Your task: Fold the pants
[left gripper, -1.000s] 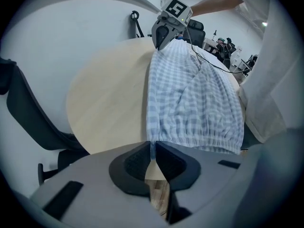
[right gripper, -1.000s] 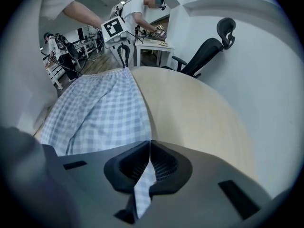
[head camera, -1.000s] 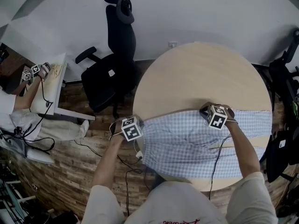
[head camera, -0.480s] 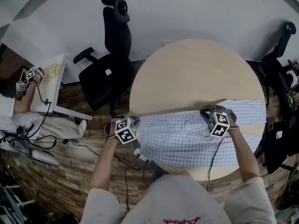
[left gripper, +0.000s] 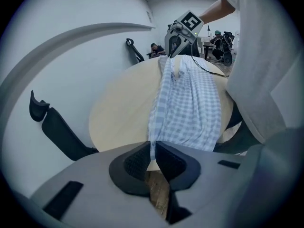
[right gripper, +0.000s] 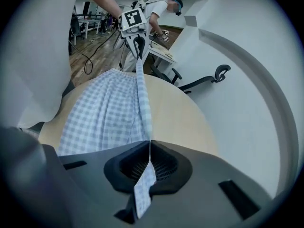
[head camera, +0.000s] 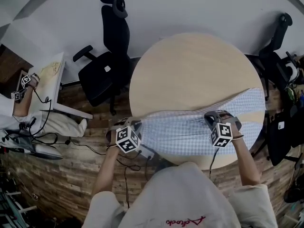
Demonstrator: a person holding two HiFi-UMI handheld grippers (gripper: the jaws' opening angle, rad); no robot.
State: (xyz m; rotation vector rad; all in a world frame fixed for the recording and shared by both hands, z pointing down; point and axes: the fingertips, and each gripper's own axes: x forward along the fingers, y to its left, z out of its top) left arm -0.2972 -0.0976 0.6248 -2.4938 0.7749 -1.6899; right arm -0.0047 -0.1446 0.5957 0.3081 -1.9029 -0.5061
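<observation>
Blue-and-white checked pants (head camera: pixel 190 129) lie across the near half of the round wooden table (head camera: pixel 190 75), stretched between my two grippers. My left gripper (head camera: pixel 135 127) is at the table's left edge, shut on one end of the pants (left gripper: pixel 183 103). My right gripper (head camera: pixel 213 118) is shut on the far edge of the pants (right gripper: pixel 118 108) further right, and a strip of fabric hangs out behind its jaws. The cloth runs taut as a raised fold between the two grippers. One leg end (head camera: pixel 251 101) trails off to the table's right edge.
A black office chair (head camera: pixel 107 65) stands left of the table and another black chair (head camera: pixel 275 56) at its right. A white desk (head camera: pixel 50 80) with another person's hands and grippers is at far left. Cables (head camera: pixel 128 165) lie on the wood floor by my legs.
Both grippers have lifted and pulled toward me with the pants' far edge in them. The fabric has slid nearer the table's near edge and covers less of the top.
</observation>
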